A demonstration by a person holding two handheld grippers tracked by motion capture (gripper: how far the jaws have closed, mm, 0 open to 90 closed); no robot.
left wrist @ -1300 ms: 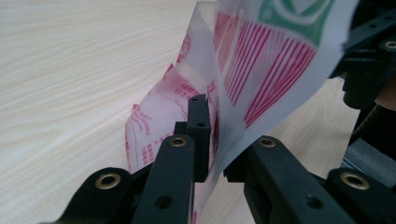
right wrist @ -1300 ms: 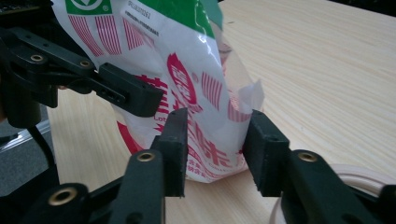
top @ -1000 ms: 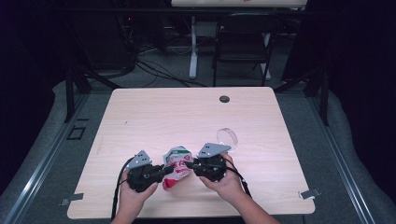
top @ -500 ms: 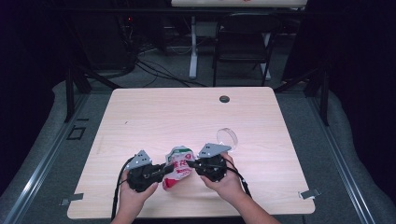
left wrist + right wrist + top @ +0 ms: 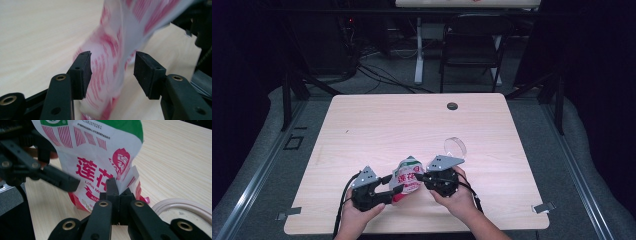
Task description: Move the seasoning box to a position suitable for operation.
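Right now your right gripper point(image 5: 421, 176) is pinched tight on the side edge of the snack pouch point(image 5: 406, 176), jaws fully together with only the thin film between them, as the right gripper view point(image 5: 117, 188) shows. That grip is doing the real work: it keeps the pouch point(image 5: 100, 162) standing upright on the surface point(image 5: 377, 130) near your edge, printed face toward that camera, instead of letting it flop flat.

Your left gripper point(image 5: 393, 185) has just been opening. In the left gripper view point(image 5: 111, 72) its jaws stand apart on either side of the pouch point(image 5: 117, 45), with a clear gap between each pad and the film, so it holds nothing at this moment. The pouch looks blurred there, which suggests it is swinging a little now that one side is free.

Judging by the layout, you are probably letting go on the left to take a fresh bite elsewhere on the pouch while the right hand anchors it. Keep the right pinch firm; a grip on so narrow a strip of film could slip.

A clear ring-shaped object point(image 5: 455, 147) lies on the surface just beyond your right hand, and a small dark disc point(image 5: 452, 106) sits well apart near the far edge.
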